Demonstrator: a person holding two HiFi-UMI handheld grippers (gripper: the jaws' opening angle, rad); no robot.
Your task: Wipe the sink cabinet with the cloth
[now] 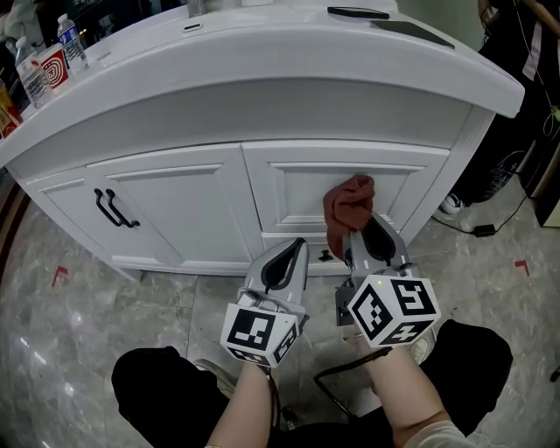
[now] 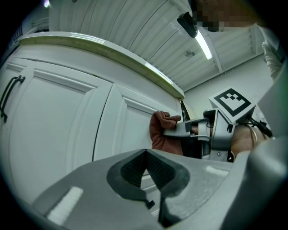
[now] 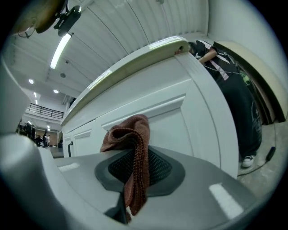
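Right gripper (image 1: 359,231) clamped on rust-red cloth (image 1: 348,203) | cloth bunched against, seemingly touching, right door of white sink cabinet (image 1: 175,197) | left gripper (image 1: 296,248) pressed together, empty, just beside.

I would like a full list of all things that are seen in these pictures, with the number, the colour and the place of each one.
sink cabinet: 1, white, across the middle, two doors under a curved top
door handle: 1, black, on the left door
cloth: 1, reddish brown, against the right door
bottles: 2, clear, on the top, far left
box: 1, red and white, between the bottles
flat things: 2, dark, on the top, far right
tape marks: 2, red, on the floor, left and right
bystander: 1, dark clothes, at the cabinet's right end
left gripper: 1, grey, shut and empty, near the cabinet's foot
right gripper: 1, grey, shut on the cloth
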